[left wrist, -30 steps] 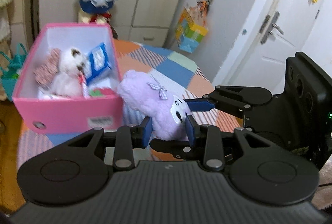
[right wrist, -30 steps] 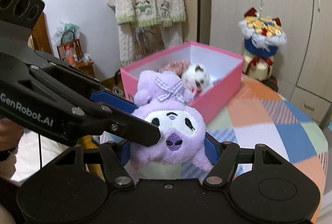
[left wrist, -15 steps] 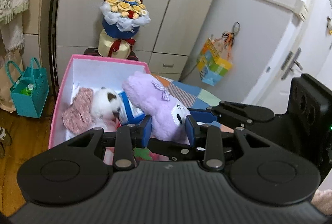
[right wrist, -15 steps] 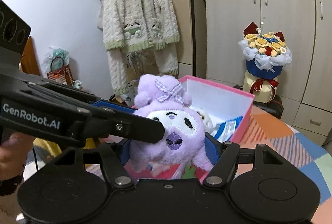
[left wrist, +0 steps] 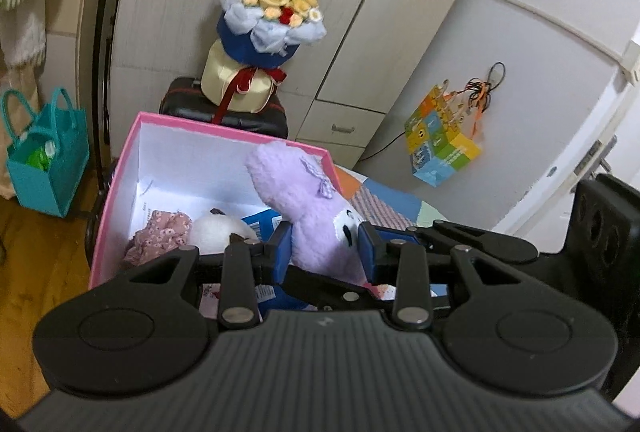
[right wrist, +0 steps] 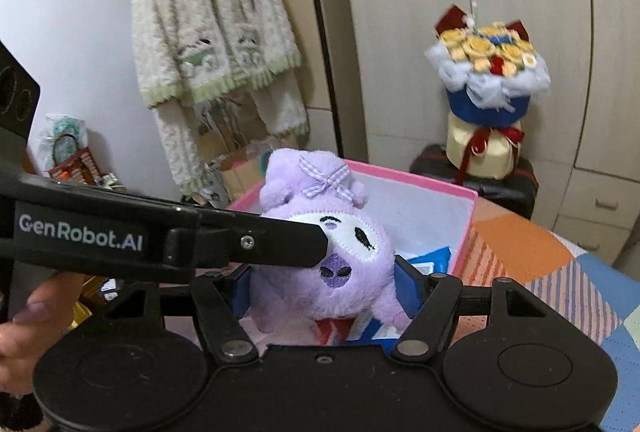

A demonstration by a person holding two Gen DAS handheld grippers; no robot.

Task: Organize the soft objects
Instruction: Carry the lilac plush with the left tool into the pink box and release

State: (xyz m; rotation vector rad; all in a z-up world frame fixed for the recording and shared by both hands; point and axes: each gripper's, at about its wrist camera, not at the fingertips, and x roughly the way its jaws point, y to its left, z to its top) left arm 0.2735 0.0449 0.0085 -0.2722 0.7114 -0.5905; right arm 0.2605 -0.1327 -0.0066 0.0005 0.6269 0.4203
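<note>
The soft purple plush toy with a gingham bow (right wrist: 320, 248) hangs over the open pink cardboard box with white inside (left wrist: 120, 172), gripped from two sides. The left gripper (left wrist: 326, 252) pinches it across the body, its blue-padded fingers (left wrist: 282, 252) partly closed and pressed into the fur. The right gripper (right wrist: 324, 286) clenches the toy's lower body the same way, blue fingers (right wrist: 408, 286) tight at either flank, while the left gripper's black arm crosses the toy's face at 9 o'clock in the right wrist view.

Half a second ago the toy hung at the box's near edge; now it is farther over the interior, tilted, its head toward 11 o'clock in the left wrist view.

Beneath it lie a white plush (left wrist: 218, 232), a pink floral fabric piece (left wrist: 158, 236) and a blue packet (left wrist: 264, 222). The box sits on a patchwork-patterned surface (right wrist: 520, 252). Beyond, at 12 o'clock, stands a flower bouquet in blue wrapping (left wrist: 272, 16); a teal tote bag (left wrist: 44, 156) sits at 9 o'clock.
</note>
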